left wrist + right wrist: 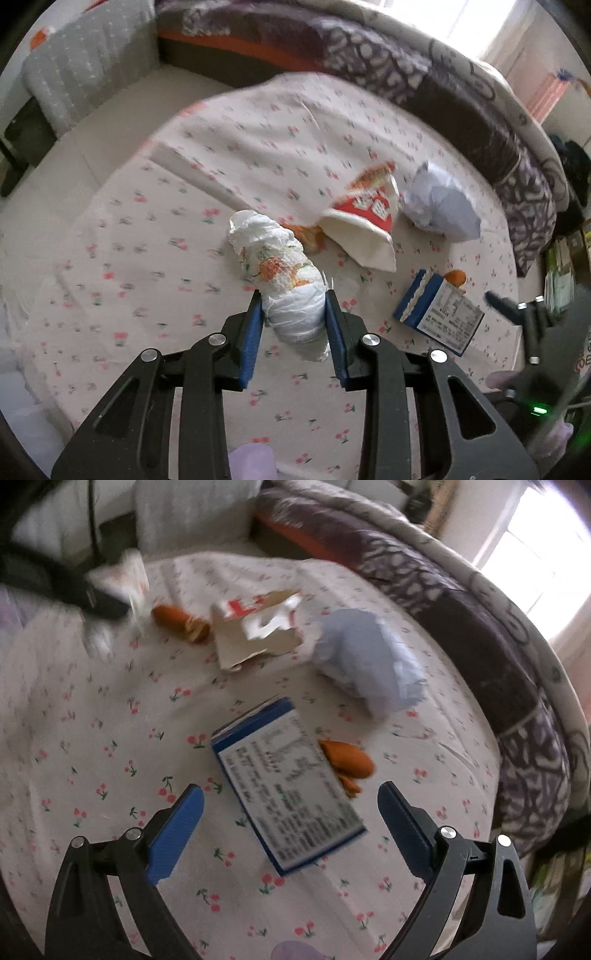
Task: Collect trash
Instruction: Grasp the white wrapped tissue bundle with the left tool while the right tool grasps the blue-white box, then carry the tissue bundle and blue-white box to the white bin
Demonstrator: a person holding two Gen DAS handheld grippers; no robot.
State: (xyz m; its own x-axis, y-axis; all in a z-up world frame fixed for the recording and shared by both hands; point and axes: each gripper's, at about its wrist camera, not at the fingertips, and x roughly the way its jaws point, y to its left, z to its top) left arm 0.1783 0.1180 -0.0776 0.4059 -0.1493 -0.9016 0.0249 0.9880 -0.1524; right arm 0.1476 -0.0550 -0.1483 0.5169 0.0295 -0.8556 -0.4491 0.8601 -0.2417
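A rolled-up white diaper with a pineapple print (284,280) is clamped by the left gripper (294,295) over the cherry-print bedsheet (147,258); the right gripper (291,805) is held wide open (nothing gripped) above a blue-and-white cardboard box (284,794).

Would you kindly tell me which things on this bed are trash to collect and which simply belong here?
Trash: rolled diaper in the left gripper, torn red carton, crumpled paper, blue box, orange peels.
Staying: bedsheet, patterned blanket, grey pillow.
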